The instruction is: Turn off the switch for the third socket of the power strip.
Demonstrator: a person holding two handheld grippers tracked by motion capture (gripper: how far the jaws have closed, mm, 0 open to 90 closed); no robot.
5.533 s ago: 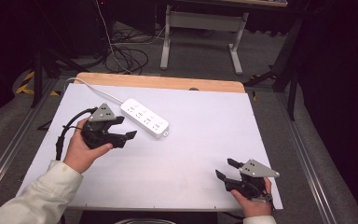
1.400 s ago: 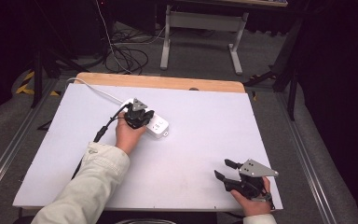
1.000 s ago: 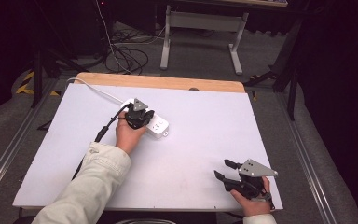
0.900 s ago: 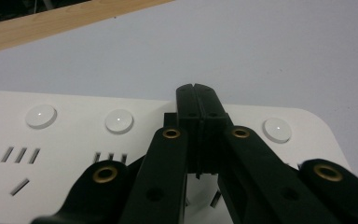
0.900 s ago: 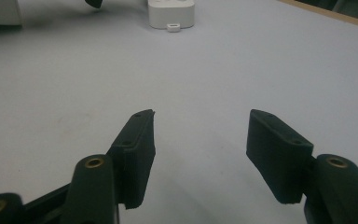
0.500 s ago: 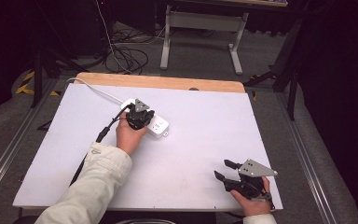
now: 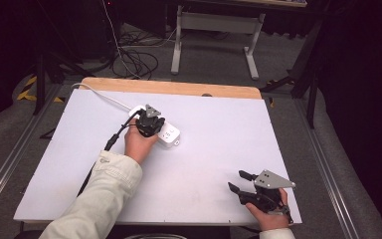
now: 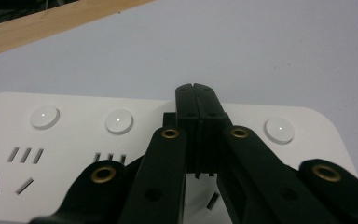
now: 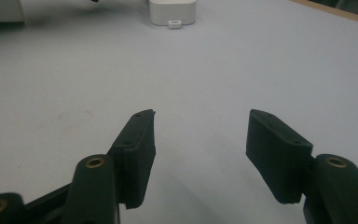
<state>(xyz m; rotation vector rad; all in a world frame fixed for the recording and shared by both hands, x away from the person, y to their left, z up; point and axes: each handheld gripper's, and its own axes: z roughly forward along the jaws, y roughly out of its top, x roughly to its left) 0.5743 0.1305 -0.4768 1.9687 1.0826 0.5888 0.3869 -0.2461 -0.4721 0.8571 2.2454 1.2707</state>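
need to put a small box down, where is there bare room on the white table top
The white table top is bare across its middle, between the white plastic power strip and the right gripper. The far right stretch along the wooden back edge is bare too. It is crowded at the far left, where the shut left gripper sits on the strip and the white cord runs.

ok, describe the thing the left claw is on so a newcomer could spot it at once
On the white table top, look toward the far left part, near the wooden edge. There lies a white power strip with a white cable running off to the far left corner. The shut left claw sits over its row of round buttons.
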